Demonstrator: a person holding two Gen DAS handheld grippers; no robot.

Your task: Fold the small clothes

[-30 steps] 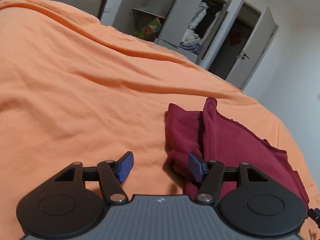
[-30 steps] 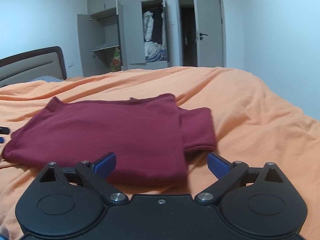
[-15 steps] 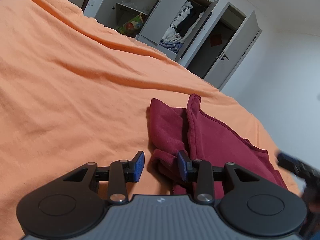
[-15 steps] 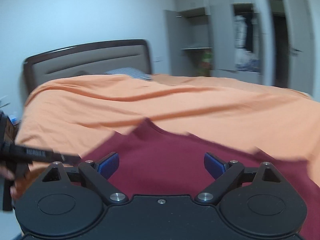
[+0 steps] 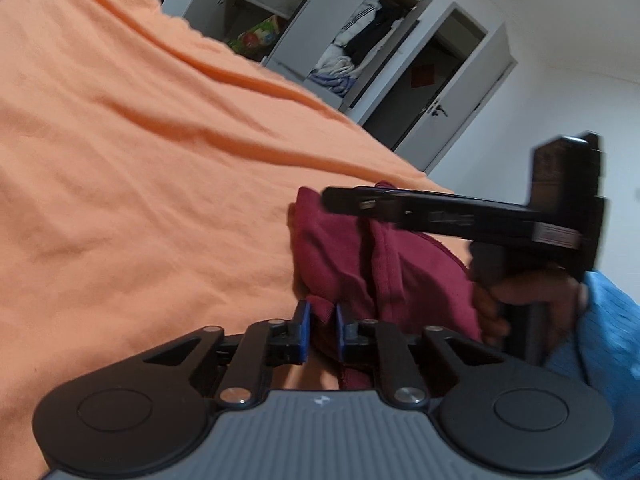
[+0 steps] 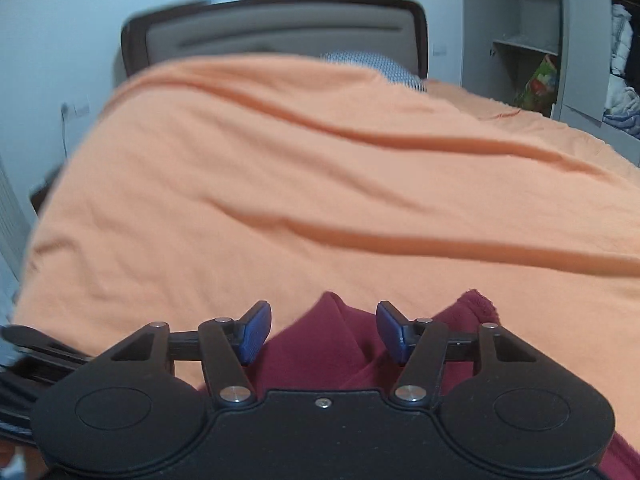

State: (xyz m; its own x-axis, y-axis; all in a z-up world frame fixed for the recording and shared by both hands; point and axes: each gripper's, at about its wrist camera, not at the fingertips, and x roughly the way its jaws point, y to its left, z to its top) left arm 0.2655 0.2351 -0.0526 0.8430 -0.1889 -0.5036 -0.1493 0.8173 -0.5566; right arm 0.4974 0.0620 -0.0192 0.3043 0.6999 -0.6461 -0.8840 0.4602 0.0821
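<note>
Motion blur smears right gripper over maroon garment.

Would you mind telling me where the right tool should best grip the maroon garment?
Probably the peaked fold of the maroon garment lying between the open right tool's fingers: it stands up off the orange bedcover. Come straight forward, low, and close.

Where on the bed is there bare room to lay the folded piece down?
The orange bedspread lies bare from the maroon garment up to the headboard and pillow. Crowded: at the garment, where the left claw pinches its edge and the right claw straddles it, open.
</note>
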